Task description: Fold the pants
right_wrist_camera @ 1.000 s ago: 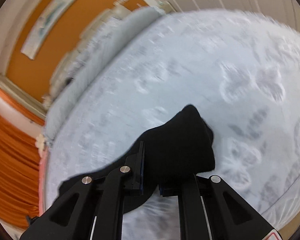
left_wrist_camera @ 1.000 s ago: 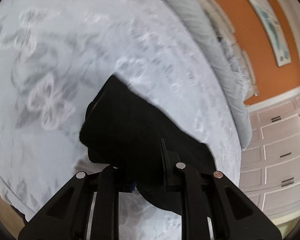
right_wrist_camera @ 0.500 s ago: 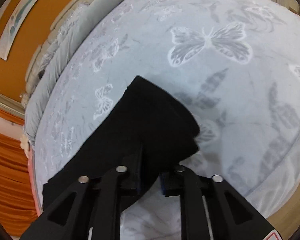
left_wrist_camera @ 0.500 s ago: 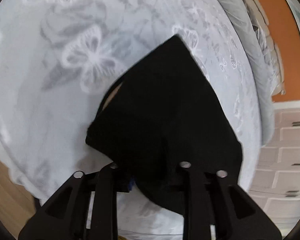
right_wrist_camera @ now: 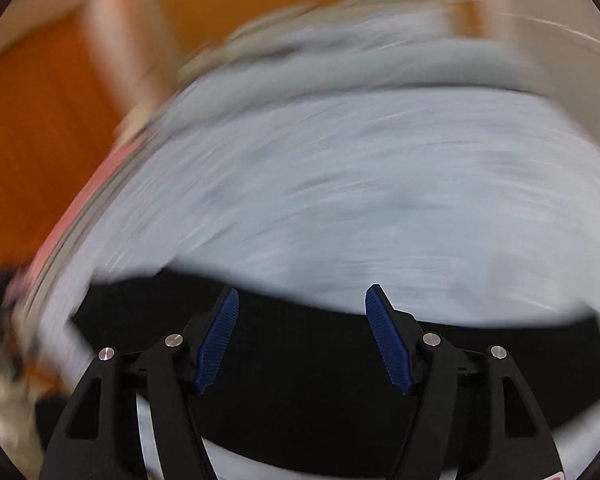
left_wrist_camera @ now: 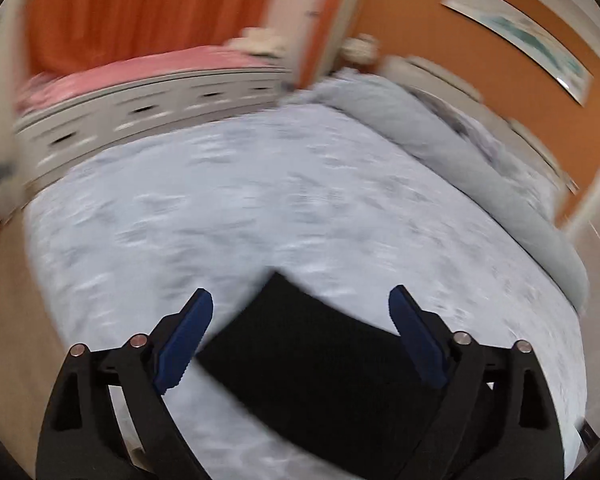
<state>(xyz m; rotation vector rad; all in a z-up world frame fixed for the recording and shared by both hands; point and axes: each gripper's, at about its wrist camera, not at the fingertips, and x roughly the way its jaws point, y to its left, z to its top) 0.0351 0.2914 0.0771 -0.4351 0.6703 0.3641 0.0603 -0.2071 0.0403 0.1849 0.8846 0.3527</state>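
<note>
No writing I can read, black pants flat on the bed, my left tool just spread, nothing pinched, right tool likewise just spread above the pants.

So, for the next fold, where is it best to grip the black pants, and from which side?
Probably the near long edge of the pants, coming down from above on the near side. They lie flat as a wide band across the bed, so only an edge can be pinched. Both the left hand-held gripper and right hand-held gripper have just opened and hold nothing.
</note>
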